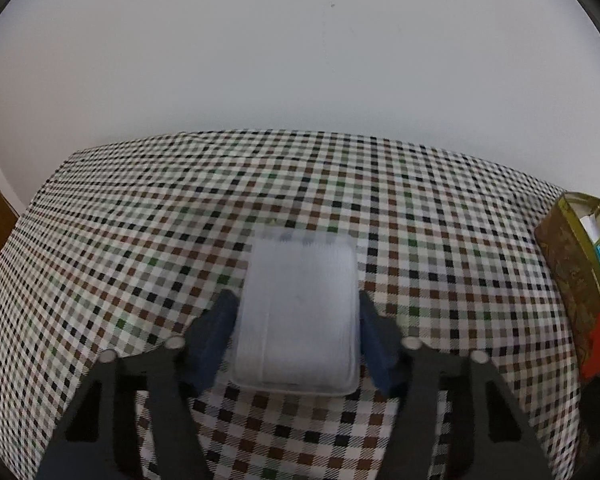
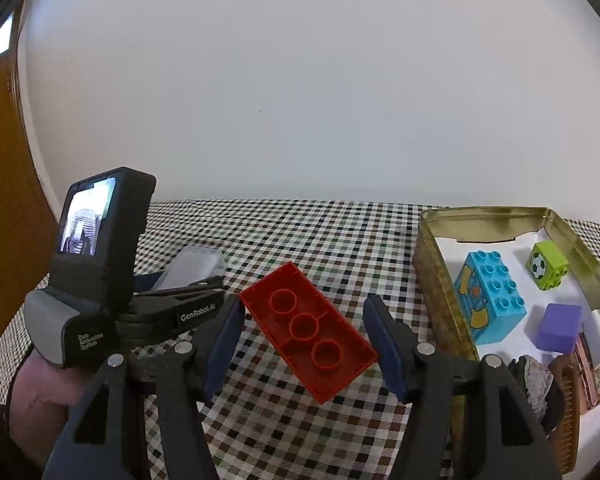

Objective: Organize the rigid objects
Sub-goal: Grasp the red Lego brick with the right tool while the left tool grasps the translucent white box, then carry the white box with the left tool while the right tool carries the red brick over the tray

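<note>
Red brick (image 2: 309, 330) between right gripper's (image 2: 304, 344) dark-blue pads (image 2: 224, 344). Frosted-white plastic box (image 1: 298, 316) between left gripper's (image 1: 298, 340) navy pads. Cloth (image 1: 140, 240) under both: brown/black/green/white check. Right of right jaws, gold tin (image 2: 436, 280) w/ blue brick (image 2: 490, 296), lime cube (image 2: 547, 266), purple cube (image 2: 559, 327).

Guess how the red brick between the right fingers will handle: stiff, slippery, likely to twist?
The red brick looks like hard moulded plastic, so probably stiff and light: its hollow underside shows. It sits diagonally in the right hand-held gripper, so it may pivot. Glossy walls suggest some slip.
</note>
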A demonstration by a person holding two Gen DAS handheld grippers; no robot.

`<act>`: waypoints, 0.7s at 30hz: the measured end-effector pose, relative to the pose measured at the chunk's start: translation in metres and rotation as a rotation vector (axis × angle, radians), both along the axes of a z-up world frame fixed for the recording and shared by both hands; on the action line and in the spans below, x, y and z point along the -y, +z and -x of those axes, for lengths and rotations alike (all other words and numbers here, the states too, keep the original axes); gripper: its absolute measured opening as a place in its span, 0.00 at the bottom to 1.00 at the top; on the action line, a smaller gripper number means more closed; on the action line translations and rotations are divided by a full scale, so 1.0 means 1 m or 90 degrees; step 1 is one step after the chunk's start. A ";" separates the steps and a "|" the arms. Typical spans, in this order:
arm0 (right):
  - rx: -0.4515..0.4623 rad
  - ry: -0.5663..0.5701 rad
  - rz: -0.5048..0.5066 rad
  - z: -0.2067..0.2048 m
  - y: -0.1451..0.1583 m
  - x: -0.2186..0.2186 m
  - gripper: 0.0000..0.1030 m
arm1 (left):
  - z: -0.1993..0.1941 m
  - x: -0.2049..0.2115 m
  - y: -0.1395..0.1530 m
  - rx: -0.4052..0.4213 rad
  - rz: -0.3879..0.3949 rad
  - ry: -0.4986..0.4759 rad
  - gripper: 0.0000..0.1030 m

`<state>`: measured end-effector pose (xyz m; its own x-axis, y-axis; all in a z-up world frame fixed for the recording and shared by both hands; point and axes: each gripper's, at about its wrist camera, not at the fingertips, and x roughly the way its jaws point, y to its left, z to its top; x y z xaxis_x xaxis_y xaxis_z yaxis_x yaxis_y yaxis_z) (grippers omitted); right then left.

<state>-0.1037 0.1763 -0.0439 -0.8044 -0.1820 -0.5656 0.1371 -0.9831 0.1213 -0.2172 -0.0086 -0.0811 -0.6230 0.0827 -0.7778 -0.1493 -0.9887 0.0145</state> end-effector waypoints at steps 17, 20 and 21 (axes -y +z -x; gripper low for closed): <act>-0.042 -0.025 -0.001 0.009 0.012 -0.018 0.62 | -0.020 0.017 0.014 -0.062 -0.058 0.023 0.53; -0.053 -0.031 -0.002 0.006 0.016 -0.025 0.62 | -0.028 0.017 0.020 -0.091 -0.055 0.033 0.53; -0.056 -0.032 0.001 0.007 0.018 -0.028 0.62 | -0.031 0.017 0.022 -0.101 -0.055 0.038 0.53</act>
<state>-0.1106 0.2038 -0.0262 -0.8594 -0.1407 -0.4916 0.0978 -0.9889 0.1121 -0.1860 -0.0259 -0.0590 -0.7430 0.1045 -0.6611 -0.0929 -0.9943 -0.0528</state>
